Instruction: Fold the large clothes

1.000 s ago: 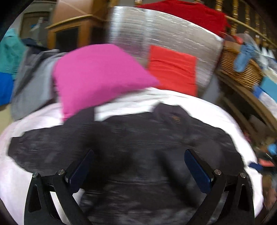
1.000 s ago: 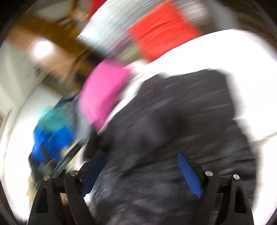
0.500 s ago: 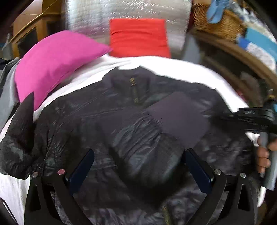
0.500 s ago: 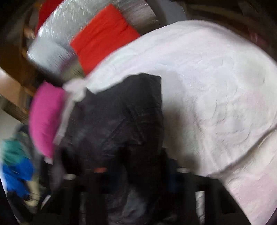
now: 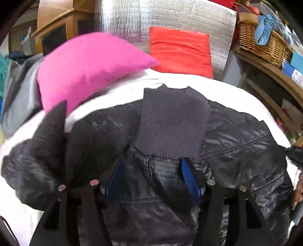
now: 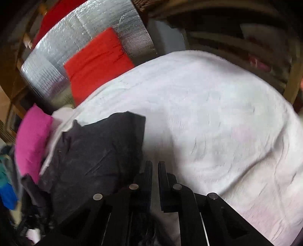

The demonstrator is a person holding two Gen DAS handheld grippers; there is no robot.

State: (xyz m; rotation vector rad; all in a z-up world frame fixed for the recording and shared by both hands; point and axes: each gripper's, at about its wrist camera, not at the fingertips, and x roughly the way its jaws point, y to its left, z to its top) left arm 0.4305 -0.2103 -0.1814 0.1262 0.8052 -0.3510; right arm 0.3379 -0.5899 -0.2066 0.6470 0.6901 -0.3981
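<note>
Jacket, dark and glossy, spread across the white bedcover with a ribbed knit panel turned up over its middle. Left gripper: jaws closing, a ridge of jacket fabric between the blue pads, not yet visibly pinched. Right gripper: jaws closed together at the jacket's edge, just where dark cloth meets the bedcover; whether any cloth is caught between them cannot be told. Risks, as judged: slick shell fabric may slip out of a shallow pinch when lifted; the left jaws may gather only the top layer, so the fold drags unevenly; the right jaws may have seized bedcover instead of jacket, or nothing. Surroundings: pink pillow lying close beside the raised sleeve, crowding that side; red cushion against a silver foil panel; wicker basket on a wooden shelf, well apart
</note>
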